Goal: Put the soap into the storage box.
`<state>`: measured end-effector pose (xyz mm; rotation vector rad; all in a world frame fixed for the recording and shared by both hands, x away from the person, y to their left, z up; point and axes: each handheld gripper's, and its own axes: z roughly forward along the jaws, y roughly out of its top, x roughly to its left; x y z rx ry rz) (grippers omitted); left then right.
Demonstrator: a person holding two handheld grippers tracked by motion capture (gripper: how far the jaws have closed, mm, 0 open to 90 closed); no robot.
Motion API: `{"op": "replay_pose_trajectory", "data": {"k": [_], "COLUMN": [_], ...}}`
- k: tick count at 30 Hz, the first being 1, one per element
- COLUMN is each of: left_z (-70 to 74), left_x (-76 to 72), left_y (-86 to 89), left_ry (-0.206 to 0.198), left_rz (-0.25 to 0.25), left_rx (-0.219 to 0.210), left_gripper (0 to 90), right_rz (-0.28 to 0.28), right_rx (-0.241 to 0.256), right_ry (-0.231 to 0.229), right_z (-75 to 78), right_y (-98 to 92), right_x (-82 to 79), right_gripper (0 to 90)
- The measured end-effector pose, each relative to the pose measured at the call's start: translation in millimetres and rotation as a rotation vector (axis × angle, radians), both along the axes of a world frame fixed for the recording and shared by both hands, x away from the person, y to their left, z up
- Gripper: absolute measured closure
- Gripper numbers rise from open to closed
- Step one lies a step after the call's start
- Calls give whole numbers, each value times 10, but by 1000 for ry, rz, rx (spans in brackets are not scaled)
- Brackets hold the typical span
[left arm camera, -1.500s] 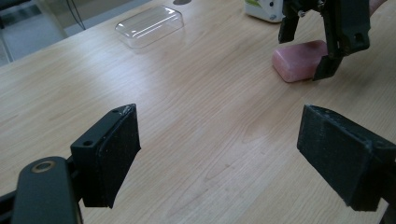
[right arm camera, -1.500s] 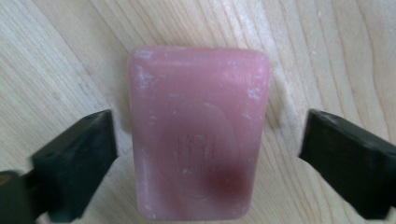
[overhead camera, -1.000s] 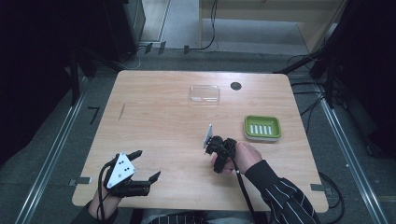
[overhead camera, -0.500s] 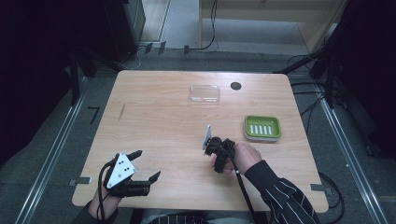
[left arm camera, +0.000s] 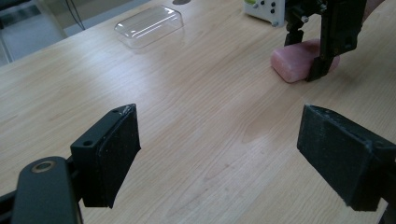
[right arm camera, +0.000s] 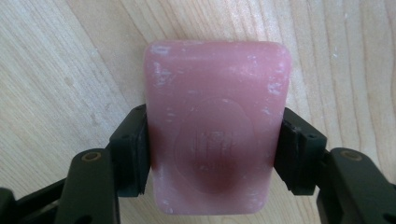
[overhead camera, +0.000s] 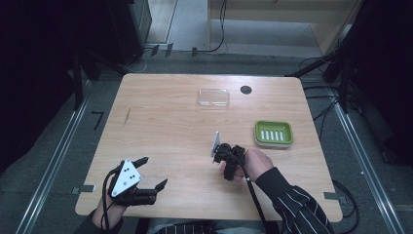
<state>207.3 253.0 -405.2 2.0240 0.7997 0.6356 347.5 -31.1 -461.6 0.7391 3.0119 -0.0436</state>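
Note:
A pink bar of soap [right arm camera: 215,126] lies flat on the wooden table [overhead camera: 165,122], right of centre. My right gripper [right arm camera: 215,154] points down over it, and its two black jaws press on the bar's long sides. From the left gripper view the soap [left arm camera: 294,63] rests on the wood under that right gripper [left arm camera: 327,28]. The high view puts the right gripper [overhead camera: 224,156] in a hand just left of the green soap dish [overhead camera: 273,133]. My left gripper [overhead camera: 153,171] stays near the front left edge, open, with bare wood between its jaws [left arm camera: 219,154].
A clear plastic lid [overhead camera: 213,97] lies at the back centre of the table, next to a small dark round hole [overhead camera: 246,89]. The green dish has a white slotted insert. Dark floor, rails and cables surround the table.

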Motion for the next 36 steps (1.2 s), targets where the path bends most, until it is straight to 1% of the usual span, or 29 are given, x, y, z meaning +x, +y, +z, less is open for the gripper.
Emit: {"op": "replay_pose_trajectory", "data": {"k": [6,13,20,30,31,34,36], "left_z": [1,1,2,2,2,3,4], "left_x": [0,0,0,-1,-1,-1,-1], "left_y": [3,3,4,4,5,7,7], "left_ry": [-1,-1,0,-1,-1,-1,-1], "left_rz": [0,-1,-1,-1,-2,-1,-1], "left_rx": [0,0,1,-1,0,-2,-1], "left_gripper": [140,140,140,140,140,140,140], "right_rz": [5,19,14,17,24,16,22], "right_rx": [2,-13,-11,-6,-10,-12,-11], "right_ry": [0,-6,-9,-25,-26,-31,-35], "right_z": [1,10,29,92,102,116,123], "right_y": [-3,-14,-27,-95,-106,-127,-147], "right_x": [2,5,0,19,25,27,33], "right_gripper": [383,384,384,384,384,384,384]}}
